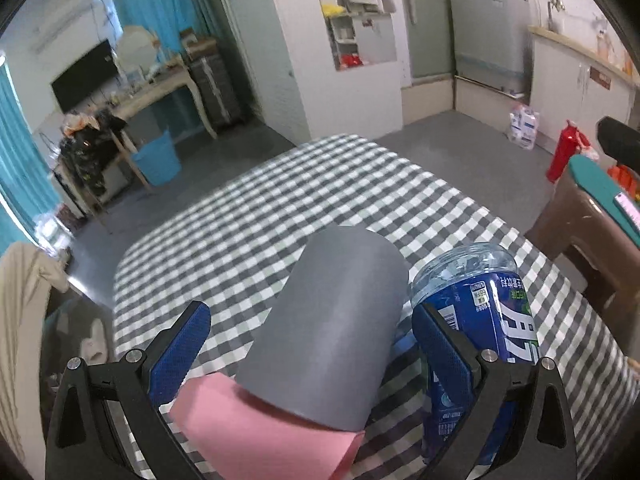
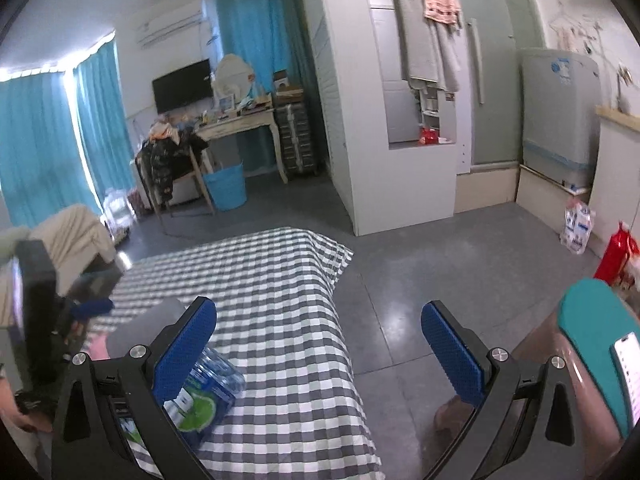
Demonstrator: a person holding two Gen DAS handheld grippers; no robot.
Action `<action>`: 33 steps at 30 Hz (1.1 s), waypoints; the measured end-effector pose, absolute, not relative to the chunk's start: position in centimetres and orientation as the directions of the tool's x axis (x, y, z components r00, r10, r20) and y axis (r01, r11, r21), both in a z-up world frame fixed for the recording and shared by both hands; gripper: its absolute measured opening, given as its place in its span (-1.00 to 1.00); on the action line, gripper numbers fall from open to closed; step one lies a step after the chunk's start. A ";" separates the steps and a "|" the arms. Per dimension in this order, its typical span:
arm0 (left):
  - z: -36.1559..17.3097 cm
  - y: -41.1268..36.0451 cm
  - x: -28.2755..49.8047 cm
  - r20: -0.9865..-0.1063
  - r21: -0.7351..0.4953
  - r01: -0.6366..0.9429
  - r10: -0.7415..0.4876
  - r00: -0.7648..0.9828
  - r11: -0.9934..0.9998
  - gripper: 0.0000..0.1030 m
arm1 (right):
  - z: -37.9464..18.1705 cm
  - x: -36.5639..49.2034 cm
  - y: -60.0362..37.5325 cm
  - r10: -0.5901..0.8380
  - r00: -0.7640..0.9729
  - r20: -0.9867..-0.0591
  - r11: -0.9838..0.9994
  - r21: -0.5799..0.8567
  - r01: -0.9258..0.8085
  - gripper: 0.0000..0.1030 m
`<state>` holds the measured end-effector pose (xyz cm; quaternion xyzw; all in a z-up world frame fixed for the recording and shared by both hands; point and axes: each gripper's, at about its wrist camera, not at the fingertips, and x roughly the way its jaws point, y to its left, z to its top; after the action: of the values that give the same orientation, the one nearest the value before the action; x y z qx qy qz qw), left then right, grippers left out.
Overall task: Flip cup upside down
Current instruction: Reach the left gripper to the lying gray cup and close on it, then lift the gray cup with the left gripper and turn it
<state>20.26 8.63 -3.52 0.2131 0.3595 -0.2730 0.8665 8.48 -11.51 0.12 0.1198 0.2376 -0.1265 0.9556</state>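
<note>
Now | grey cup (image 1: 332,328) between spread fingers of left tool (image 1: 312,344), untouched, closed end up | right tool (image 2: 320,344) spread, holding nothing, beside surface (image 2: 280,280)

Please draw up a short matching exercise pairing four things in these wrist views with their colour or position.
Things:
1. cup
2. bottle
3. paper
4. right gripper

Descriptions:
a. pink, under the cup's near end
b. grey, between the open left gripper's fingers
c. blue label, lying right of the cup
d. open, holding nothing

Pairs: 1-b, 2-c, 3-a, 4-d
</note>
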 end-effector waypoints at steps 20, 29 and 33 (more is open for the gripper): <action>-4.8 7.8 22.9 -0.899 0.012 0.691 -0.295 0.324 0.723 0.54 | 0.5 6.9 -11.8 -0.127 0.857 -0.499 0.928 0.246 0.281 1.00; -3.3 7.4 21.7 -0.849 0.064 0.642 -0.296 0.437 0.764 0.46 | 1.0 6.1 -12.2 -0.117 0.867 -0.484 0.925 0.266 0.273 1.00; -0.8 6.8 20.3 -0.823 0.107 0.641 -0.293 0.486 0.760 0.39 | 1.3 5.7 -12.3 -0.108 0.874 -0.473 0.917 0.291 0.271 0.99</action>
<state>20.34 6.78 -0.84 0.2049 0.4236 -0.2789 0.8372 5.67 -12.25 1.33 0.1772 0.2300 -0.0996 0.9517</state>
